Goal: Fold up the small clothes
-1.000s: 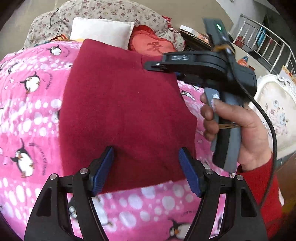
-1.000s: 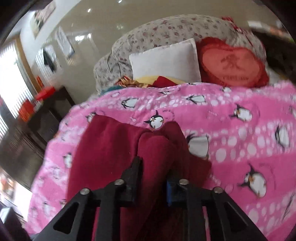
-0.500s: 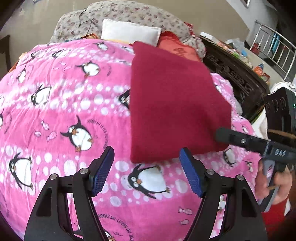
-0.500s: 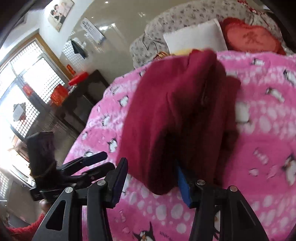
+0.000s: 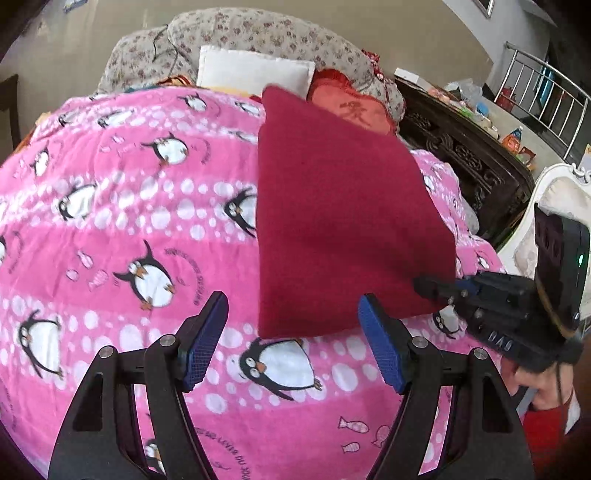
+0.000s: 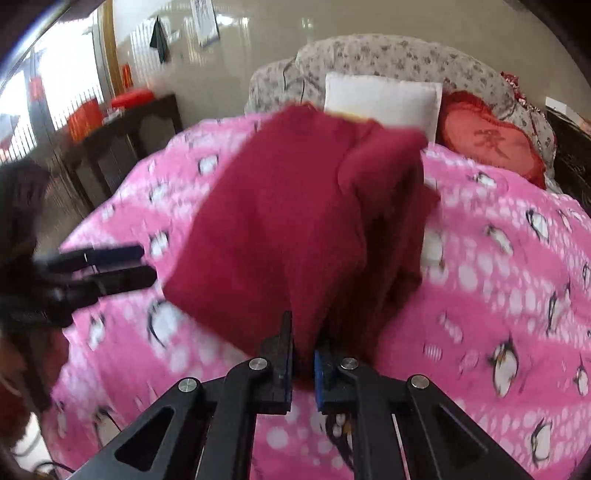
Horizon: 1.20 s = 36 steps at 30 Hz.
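A folded dark red garment (image 5: 340, 221) is held above the pink penguin blanket (image 5: 129, 229). My right gripper (image 6: 303, 365) is shut on its near edge, and the garment (image 6: 295, 221) rises in front of that camera. In the left wrist view the right gripper (image 5: 428, 286) grips the garment's near right corner. My left gripper (image 5: 291, 339) is open and empty, its blue pads (image 5: 205, 343) just short of the garment's near edge. It shows at the left in the right wrist view (image 6: 144, 264).
A white pillow (image 5: 255, 74), a red heart cushion (image 5: 351, 110) and a floral bolster (image 5: 258, 33) lie at the bed's head. A dark carved cabinet (image 5: 469, 166) stands on the right, a white chair (image 5: 557, 206) beyond it. A dark dresser (image 6: 122, 144) stands left.
My left gripper let go of the garment and drew back and left. My right gripper lifted the garment, carried it to the right and is now closed tighter on its edge.
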{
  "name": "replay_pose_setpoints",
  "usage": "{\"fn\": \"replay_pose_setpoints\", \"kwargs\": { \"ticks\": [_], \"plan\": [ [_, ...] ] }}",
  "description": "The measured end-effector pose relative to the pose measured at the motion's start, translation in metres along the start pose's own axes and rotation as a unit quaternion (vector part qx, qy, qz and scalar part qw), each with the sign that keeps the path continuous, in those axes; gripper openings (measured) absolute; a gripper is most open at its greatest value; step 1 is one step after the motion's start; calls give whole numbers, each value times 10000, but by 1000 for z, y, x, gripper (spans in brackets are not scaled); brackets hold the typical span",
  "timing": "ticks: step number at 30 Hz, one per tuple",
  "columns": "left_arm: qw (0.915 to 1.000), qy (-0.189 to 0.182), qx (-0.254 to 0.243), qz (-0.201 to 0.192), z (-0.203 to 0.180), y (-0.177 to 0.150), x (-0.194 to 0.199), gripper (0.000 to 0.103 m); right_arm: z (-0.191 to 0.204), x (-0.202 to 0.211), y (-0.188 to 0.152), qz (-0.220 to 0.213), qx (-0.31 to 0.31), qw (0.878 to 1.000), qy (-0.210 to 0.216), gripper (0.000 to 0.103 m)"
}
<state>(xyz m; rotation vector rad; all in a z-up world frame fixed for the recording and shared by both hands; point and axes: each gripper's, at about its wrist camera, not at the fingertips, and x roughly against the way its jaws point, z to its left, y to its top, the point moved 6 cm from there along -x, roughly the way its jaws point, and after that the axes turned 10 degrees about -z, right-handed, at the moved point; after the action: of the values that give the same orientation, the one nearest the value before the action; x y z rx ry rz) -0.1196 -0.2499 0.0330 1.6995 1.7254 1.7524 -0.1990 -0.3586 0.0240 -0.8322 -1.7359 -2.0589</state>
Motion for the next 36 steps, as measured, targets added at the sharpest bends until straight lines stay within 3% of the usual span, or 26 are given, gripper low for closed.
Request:
{"fn": "replay_pose_setpoints", "kwargs": {
  "ticks": [4, 8, 12, 13, 14, 16, 19, 23, 24, 25, 26, 28, 30, 32, 33, 34, 36],
  "plan": [
    [10000, 37, -41, 14, 1, -1, -2, 73, -16, 17, -4, -120, -223, 9997, -18, 7],
    [9997, -95, 245, 18, 2, 3, -5, 73, -15, 15, 0, -98, -222, 9997, -25, 7],
    [9997, 13, 260, 30, 4, 4, -10, 73, -6, 18, 1, -240, -511, 9974, 439, 12],
    [9997, 36, 242, 16, 4, 4, -11, 73, -8, 23, 3, -355, -699, 9954, 548, 20],
    [9997, 49, 234, 7, 5, 5, -12, 73, -12, 29, 8, -480, -941, 9923, 641, 36],
    [9997, 78, 242, -36, 6, 9, -14, 73, -21, 39, 21, -793, -1394, 9848, 673, 52],
    [9991, 94, 401, -124, 8, 16, -18, 73, -21, 41, 38, -1020, -1492, 9820, 553, 52],
    [9982, 48, 581, -108, 11, 21, -22, 73, -15, 15, 60, -910, -1490, 9837, 429, 49],
    [9982, 52, 589, -102, 11, 22, -22, 73, -15, 7, 62, -857, -1513, 9836, 473, 40],
    [9982, 58, 593, -104, 11, 24, -23, 73, -15, 0, 65, -820, -1471, 9843, 535, 15],
    [9982, 65, 586, -115, 11, 27, -22, 73, -14, -4, 67, -796, -1276, 9875, 481, 15],
    [9984, 62, 538, -163, 11, 32, -21, 73, -15, 5, 71, -987, -682, 9928, -23, 15],
    [9984, 58, 503, -261, 11, 37, -22, 74, -29, -2, 61, -895, -808, 9924, -241, 15],
    [9979, 73, 566, -298, 12, 42, -27, 74, -40, -21, 44, -575, -1071, 9925, -148, 16],
    [9977, 43, 615, -275, 12, 44, -31, 74, -41, -21, 42, -620, -1120, 9917, -76, 16],
    [9976, 8, 647, -250, 12, 46, -34, 74, -42, -17, 43, -730, -1185, 9903, -9, 18],
    [9971, -62, 713, -264, 12, 51, -40, 74, -46, -10, 47, -827, -1355, 9873, 69, 36]
  ]
}}
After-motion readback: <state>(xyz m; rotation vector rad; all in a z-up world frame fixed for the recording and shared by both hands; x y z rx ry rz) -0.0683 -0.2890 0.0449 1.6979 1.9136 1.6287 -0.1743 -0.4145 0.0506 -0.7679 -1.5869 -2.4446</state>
